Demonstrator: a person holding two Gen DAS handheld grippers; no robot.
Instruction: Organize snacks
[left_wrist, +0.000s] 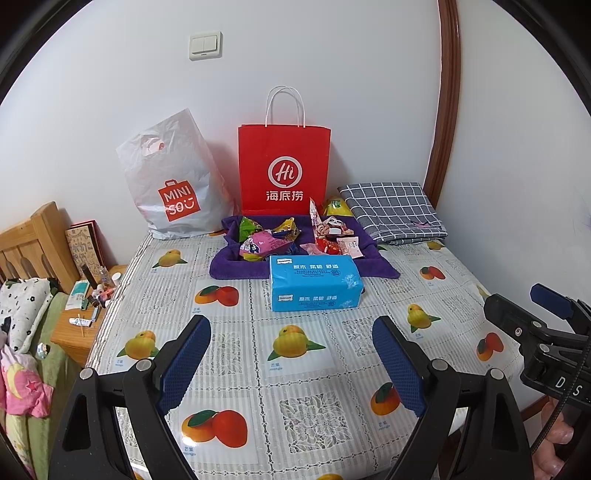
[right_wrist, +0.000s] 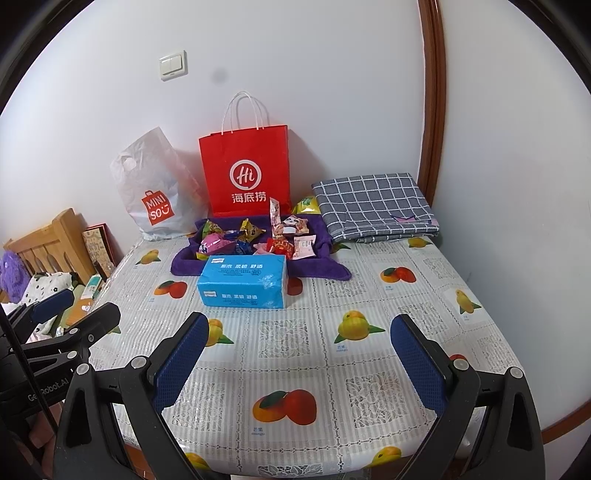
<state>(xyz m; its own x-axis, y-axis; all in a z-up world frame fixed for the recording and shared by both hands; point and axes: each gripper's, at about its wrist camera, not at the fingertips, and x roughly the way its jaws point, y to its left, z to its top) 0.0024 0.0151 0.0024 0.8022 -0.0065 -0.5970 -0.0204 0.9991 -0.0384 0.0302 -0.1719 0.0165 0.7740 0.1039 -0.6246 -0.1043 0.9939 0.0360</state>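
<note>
On the table (left_wrist: 295, 369), snack packets (left_wrist: 288, 236) lie on a towel (left_wrist: 236, 269) at 12 o'clock, a tissue pack (left_wrist: 314, 282) just before them, two bags (left_wrist: 283, 170) behind against the wall, folded cloth (left_wrist: 391, 212) at 1 o'clock, and what may be another packet (left_wrist: 336, 207) between.
</note>
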